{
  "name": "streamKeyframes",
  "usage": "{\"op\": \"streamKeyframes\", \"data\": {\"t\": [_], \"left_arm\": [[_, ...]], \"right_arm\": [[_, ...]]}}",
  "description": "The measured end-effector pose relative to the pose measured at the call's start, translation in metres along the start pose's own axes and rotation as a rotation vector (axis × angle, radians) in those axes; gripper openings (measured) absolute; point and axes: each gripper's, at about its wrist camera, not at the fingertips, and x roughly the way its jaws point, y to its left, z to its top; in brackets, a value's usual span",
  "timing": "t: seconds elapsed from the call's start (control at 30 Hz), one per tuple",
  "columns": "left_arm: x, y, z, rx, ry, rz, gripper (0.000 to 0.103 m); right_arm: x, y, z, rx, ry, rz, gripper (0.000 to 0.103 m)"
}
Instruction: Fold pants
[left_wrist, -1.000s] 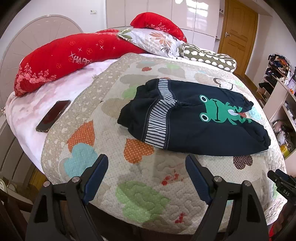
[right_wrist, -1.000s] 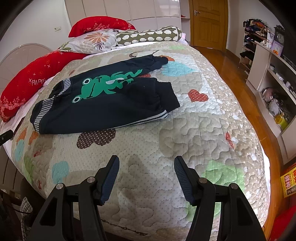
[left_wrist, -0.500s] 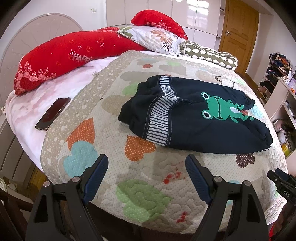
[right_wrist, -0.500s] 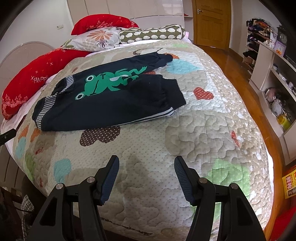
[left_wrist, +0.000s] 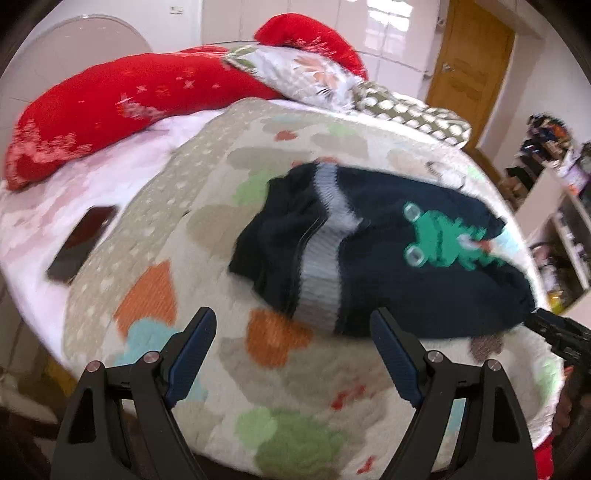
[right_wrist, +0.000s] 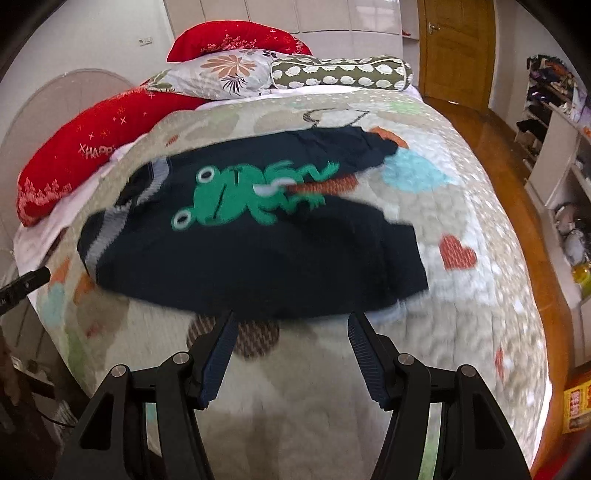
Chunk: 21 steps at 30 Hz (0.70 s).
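Dark navy pants (left_wrist: 388, 258) with a green frog print and a grey striped waistband lie flat on the quilted bed cover (left_wrist: 288, 387). They also show in the right wrist view (right_wrist: 258, 251), waistband to the left, leg cuffs to the right. My left gripper (left_wrist: 291, 325) is open and empty, just short of the waistband end. My right gripper (right_wrist: 291, 325) is open and empty, its fingertips at the near edge of the pants by the leg end. The right gripper's tip (left_wrist: 554, 332) shows at the right edge of the left wrist view.
A black phone (left_wrist: 81, 243) lies on the pink sheet at the left. Red pillows (left_wrist: 129, 107), a floral pillow (right_wrist: 221, 74) and a spotted bolster (right_wrist: 340, 72) are at the head of the bed. Shelves (right_wrist: 557, 155) and a wooden door (right_wrist: 458, 48) stand to the right.
Both grippers have moved forward toward the pants, which now look larger and closer. Both stay open. The pants have not moved.
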Motion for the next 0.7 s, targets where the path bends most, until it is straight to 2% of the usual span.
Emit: {"op": "streamKeyframes", "data": {"t": [0.1, 0.2, 0.33, 0.53, 0.7], "left_arm": [[0.011, -0.002, 0.031, 0.011, 0.029, -0.077, 0.084], [0.031, -0.011, 0.069, 0.055, 0.054, -0.135, 0.085], [0.082, -0.023, 0.119, 0.081, 0.129, -0.210, 0.086], [0.158, -0.021, 0.164, -0.004, 0.209, -0.278, 0.085], [0.217, -0.020, 0.184, -0.008, 0.255, -0.297, 0.085]], "right_arm": [[0.005, -0.004, 0.027, -0.025, 0.007, 0.009, 0.066], [0.019, -0.005, 0.064, -0.106, 0.025, -0.020, 0.066], [0.049, -0.008, 0.116, -0.172, 0.073, -0.052, 0.066], [0.112, -0.018, 0.196, -0.148, 0.158, -0.047, 0.066], [0.163, -0.008, 0.231, -0.212, 0.213, -0.044, 0.066]]}}
